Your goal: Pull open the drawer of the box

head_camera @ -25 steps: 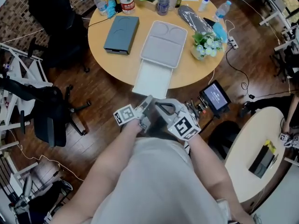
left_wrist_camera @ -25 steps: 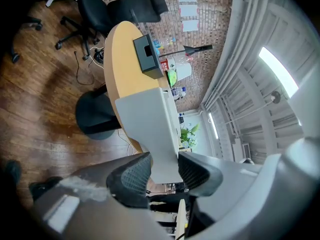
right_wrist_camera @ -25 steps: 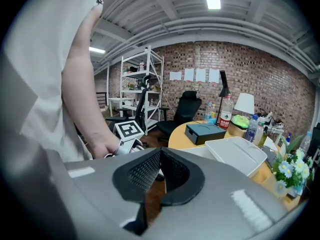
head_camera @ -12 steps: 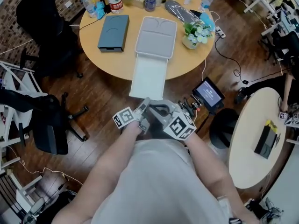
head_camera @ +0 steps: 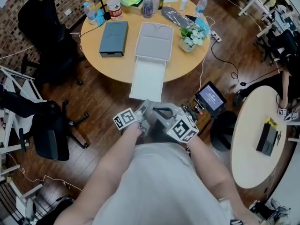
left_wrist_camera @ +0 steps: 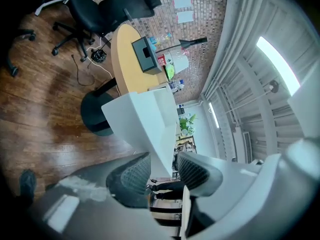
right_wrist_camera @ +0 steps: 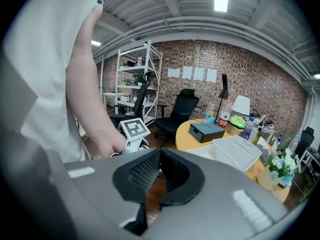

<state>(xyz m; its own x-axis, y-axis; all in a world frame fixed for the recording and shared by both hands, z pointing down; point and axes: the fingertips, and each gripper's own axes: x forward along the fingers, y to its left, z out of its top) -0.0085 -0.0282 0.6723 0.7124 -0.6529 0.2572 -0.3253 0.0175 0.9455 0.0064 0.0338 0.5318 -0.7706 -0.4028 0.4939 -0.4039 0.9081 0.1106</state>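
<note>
A white box [head_camera: 154, 41] lies on the round wooden table [head_camera: 122, 64]. Its drawer [head_camera: 147, 81] is pulled far out and overhangs the table's near edge. My left gripper [head_camera: 146, 106] is at the drawer's front edge. In the left gripper view the drawer's front corner [left_wrist_camera: 145, 119] reaches down between the pads [left_wrist_camera: 131, 176], a thin gap shows beside the right pad, and the jaws are closing slightly. My right gripper [right_wrist_camera: 159, 156] hangs just right of the left one, over the floor, shut with nothing in it.
On the table are a grey box [head_camera: 113, 38], a flower pot [head_camera: 190, 35] and several bottles [head_camera: 111, 1]. A black office chair [head_camera: 44, 29] stands at left. A small screen on a stand [head_camera: 211, 97] and a second round table [head_camera: 253, 139] are at right.
The drawer stands somewhat further out of the box than a second ago. The table has slid up and left in the head view. Both grippers keep their places at the drawer's front.
</note>
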